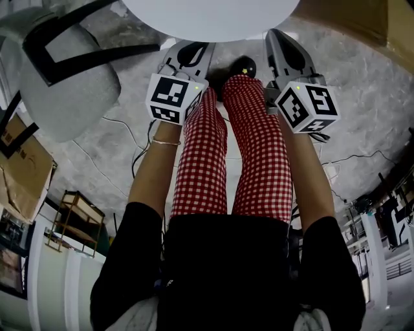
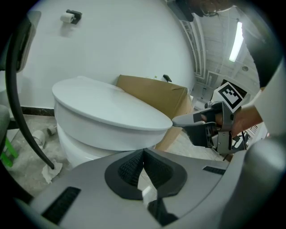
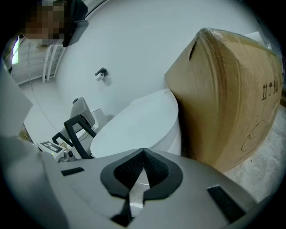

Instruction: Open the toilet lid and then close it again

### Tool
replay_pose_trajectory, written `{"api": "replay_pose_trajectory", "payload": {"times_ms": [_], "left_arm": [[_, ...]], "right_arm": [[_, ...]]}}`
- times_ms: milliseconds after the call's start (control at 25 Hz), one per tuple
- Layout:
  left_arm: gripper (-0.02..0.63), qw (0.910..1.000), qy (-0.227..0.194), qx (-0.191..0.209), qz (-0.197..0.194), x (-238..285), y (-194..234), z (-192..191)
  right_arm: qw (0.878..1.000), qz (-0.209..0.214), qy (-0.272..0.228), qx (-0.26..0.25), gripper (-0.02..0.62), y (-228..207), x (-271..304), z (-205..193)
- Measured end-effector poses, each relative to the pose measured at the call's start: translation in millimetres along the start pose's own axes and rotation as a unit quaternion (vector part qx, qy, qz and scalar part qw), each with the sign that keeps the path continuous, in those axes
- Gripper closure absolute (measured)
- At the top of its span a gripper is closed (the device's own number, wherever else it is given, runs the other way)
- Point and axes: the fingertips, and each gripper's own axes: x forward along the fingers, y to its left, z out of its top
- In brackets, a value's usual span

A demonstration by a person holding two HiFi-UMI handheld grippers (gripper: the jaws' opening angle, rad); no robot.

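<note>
Okay, my left gripper (image 2: 143,153) and right gripper (image 3: 143,153) are both pinched shut, empty, toilet lid (image 1: 213,16) dead ahead, right tip looks nearer its rim.

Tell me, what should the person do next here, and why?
Probably slide the right gripper under the front rim of the toilet lid and lift. The lid lies flat on the bowl, and that gripper's tip is close to the rim, jaws shut and empty.

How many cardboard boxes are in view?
2. One box stands beside the toilet, on the person's right; the other box is at the head view's left edge. Others may be hidden.
</note>
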Motion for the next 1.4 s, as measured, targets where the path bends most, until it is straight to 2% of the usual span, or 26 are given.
{"api": "replay_pose_trajectory", "payload": {"times_ms": [640, 880, 1080, 1400], "left_arm": [[0.603, 0.9990, 0.040, -0.019, 0.000, 8, 8, -14], [0.603, 0.9985, 0.043, -0.032, 0.002, 10, 9, -16], [0.603, 0.9982, 0.049, -0.034, -0.004, 10, 8, -19], [0.603, 0.9979, 0.051, -0.039, -0.007, 7, 9, -21]], "right_arm": [[1.000, 0.002, 0.026, 0.004, 0.575, -5, 9, -11], [0.999, -0.001, 0.035, 0.003, 0.575, -6, 11, -13], [0.999, -0.005, 0.046, -0.017, 0.575, -8, 12, -16], [0.999, -0.013, 0.048, -0.013, 0.575, -11, 13, -18]]}}
